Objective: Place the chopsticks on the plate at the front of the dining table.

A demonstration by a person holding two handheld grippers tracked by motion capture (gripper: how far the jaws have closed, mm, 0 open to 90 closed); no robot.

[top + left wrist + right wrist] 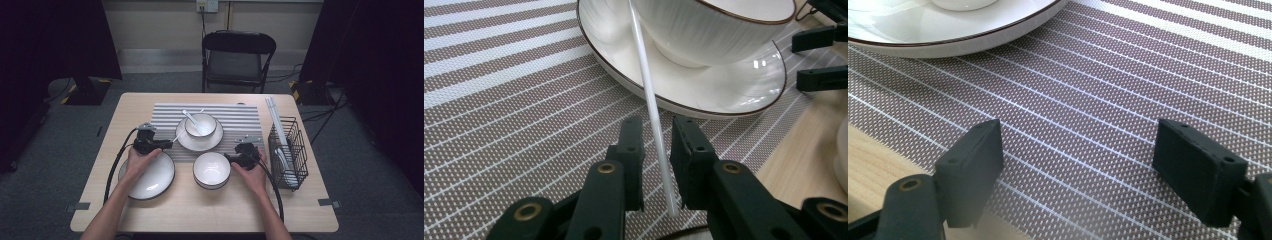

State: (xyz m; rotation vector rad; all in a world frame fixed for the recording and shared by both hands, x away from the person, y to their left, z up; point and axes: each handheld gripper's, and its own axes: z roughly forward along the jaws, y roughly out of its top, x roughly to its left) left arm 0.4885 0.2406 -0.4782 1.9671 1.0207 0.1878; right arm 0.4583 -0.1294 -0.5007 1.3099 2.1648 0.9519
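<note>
The left gripper (656,135) looks to be setting down a white chopstick (650,95), which leans on the saucer (724,95) between slightly parted jaws (right gripper (1075,165) wide apart, empty); next, back away cleanly.

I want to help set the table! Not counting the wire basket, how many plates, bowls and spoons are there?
Plates: 2
Bowls: 2 (the front one may be a stack)
Spoons: 1
Total: 5
</note>
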